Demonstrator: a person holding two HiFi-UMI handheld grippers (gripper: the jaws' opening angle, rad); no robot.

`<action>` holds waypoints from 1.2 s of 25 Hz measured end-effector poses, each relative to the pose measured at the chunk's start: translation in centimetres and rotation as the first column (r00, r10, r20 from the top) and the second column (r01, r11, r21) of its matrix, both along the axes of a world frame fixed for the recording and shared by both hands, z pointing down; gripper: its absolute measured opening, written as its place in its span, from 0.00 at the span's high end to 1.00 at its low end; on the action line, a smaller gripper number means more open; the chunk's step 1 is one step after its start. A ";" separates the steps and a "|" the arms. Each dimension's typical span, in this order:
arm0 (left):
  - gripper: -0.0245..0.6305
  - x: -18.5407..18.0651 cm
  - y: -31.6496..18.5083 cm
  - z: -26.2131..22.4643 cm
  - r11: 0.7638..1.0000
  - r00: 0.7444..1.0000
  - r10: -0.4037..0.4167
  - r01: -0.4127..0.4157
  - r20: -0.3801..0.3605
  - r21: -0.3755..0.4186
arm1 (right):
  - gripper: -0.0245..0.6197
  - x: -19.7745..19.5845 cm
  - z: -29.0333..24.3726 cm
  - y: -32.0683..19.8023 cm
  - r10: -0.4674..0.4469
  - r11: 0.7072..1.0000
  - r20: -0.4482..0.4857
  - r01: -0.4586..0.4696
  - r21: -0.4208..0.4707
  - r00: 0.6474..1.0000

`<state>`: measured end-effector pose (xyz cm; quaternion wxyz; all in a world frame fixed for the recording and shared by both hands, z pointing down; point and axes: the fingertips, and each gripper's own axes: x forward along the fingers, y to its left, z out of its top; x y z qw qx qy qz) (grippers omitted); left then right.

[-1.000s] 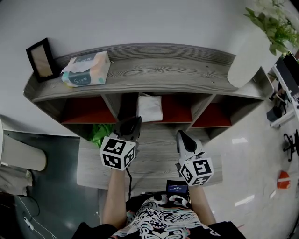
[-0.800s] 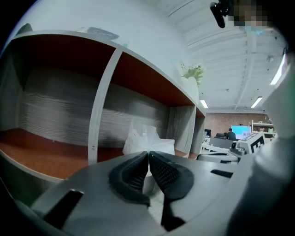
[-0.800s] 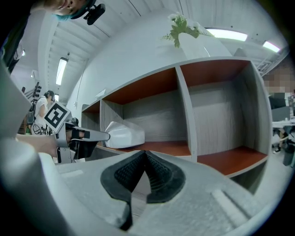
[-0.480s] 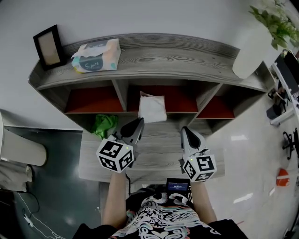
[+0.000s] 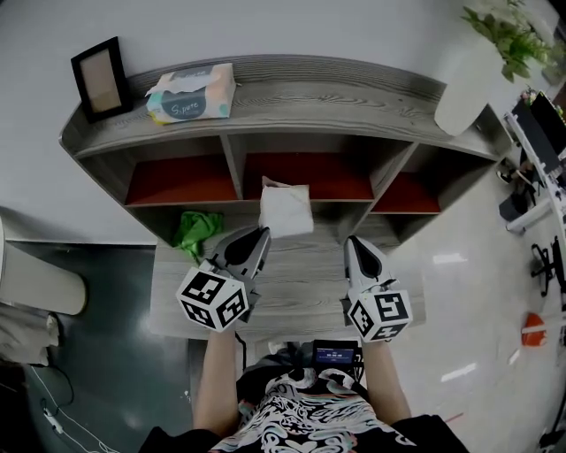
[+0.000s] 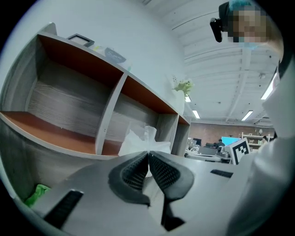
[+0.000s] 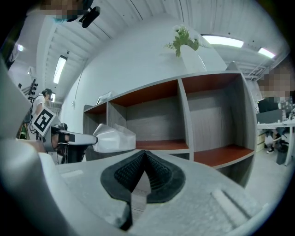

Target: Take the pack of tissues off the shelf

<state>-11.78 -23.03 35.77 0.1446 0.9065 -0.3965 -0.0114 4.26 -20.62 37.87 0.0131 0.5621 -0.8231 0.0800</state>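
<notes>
We are at the pull-out step. Our left hand-held gripper (image 5: 263, 232) pinches the white pack of tissues (image 5: 285, 210) at its tips, just ahead, at the shelf's (image 5: 354, 95) middle compartment mouth. Our right hand-held gripper (image 5: 350, 242) is closed, holding nothing. Next, we likely draw the pack back with a firm pinch.

Left gripper (image 5: 262, 233) clamps the pack of tissues (image 5: 286, 211) — right gripper (image 5: 351, 241) closed, empty.

wall (image 5: 354, 26): plain white | shelf (image 5: 336, 93): grey wood, red cubbies, top centre | floor (image 5: 478, 310): pretty shiny, right | picture frame (image 5: 100, 78): upper left
</notes>
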 end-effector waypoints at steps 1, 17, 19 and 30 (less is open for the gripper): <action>0.94 0.0 0.2 0.0 1.000 1.000 -0.002 0.002 0.002 0.001 | 0.95 0.1 -0.1 0.2 0.001 1.000 -0.001 -0.001 0.003 1.000; 0.94 1.1 6.3 -1.1 0.997 0.997 -0.077 0.076 0.027 0.032 | 0.95 1.6 -1.4 4.7 -0.068 0.996 0.004 0.068 0.052 0.998; 0.94 1.3 7.4 -1.0 0.996 0.996 -0.083 0.082 0.032 0.032 | 0.95 2.1 -1.1 5.7 -0.066 0.997 0.006 0.066 0.051 0.998; 0.94 2.3 11.5 -0.6 0.995 0.994 -0.092 0.090 0.062 0.036 | 0.95 3.3 -0.7 9.3 -0.064 0.996 0.036 0.061 0.062 0.997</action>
